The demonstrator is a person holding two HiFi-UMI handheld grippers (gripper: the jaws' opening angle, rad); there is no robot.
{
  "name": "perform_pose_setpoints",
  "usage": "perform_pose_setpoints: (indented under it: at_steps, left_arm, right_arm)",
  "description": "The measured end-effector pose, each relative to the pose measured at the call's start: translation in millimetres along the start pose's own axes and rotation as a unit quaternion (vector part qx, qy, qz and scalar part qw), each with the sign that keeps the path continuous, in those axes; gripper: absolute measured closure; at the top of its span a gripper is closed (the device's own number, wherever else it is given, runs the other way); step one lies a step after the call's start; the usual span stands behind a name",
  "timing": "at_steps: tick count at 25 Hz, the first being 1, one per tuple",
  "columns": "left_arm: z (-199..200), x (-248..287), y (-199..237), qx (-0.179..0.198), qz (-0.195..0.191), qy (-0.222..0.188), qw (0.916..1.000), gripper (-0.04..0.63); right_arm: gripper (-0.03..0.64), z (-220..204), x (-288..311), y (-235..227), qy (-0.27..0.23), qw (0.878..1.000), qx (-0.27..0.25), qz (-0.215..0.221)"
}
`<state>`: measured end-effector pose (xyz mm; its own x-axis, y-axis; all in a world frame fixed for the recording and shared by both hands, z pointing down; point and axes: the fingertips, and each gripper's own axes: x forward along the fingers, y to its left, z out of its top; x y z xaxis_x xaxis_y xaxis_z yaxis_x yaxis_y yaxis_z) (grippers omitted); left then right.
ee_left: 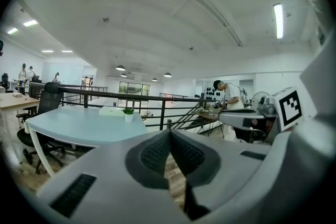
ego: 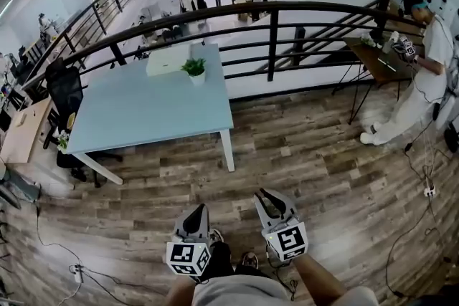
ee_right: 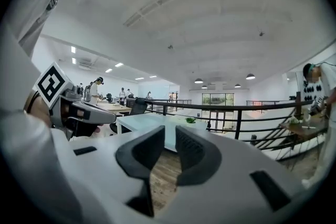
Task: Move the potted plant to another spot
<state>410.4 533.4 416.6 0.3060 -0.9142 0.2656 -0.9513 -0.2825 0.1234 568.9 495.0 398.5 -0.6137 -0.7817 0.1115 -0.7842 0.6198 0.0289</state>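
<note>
The potted plant stands at the far edge of the pale blue table, well apart from both empty tongs: the left gripper is closed tip to tip and the right gripper is all but closed. A clumsy approach could probably knock the light pot over that edge. No writing is readable.
</note>
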Motion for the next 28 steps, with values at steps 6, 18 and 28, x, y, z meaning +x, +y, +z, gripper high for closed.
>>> perform_pose_setpoints:
  at_steps: [6,18,28]
  left_arm:
    - [-16,29,5,0.004,-0.019,0.019,0.9996,0.583]
    - [6,101,111,-0.024,-0.018,0.022,0.9993,0.583]
    - [64,152,224,-0.016,-0.015,-0.013,0.9997,0.583]
  right_arm:
    - [0.465,-23,18,-3,0.033,0.999,0.006,0.013]
    - [0.41,-35,138,-13,0.063,0.998,0.02,0.02]
    - [0.353,-19,269,-20,0.075,0.997,0.004,0.0]
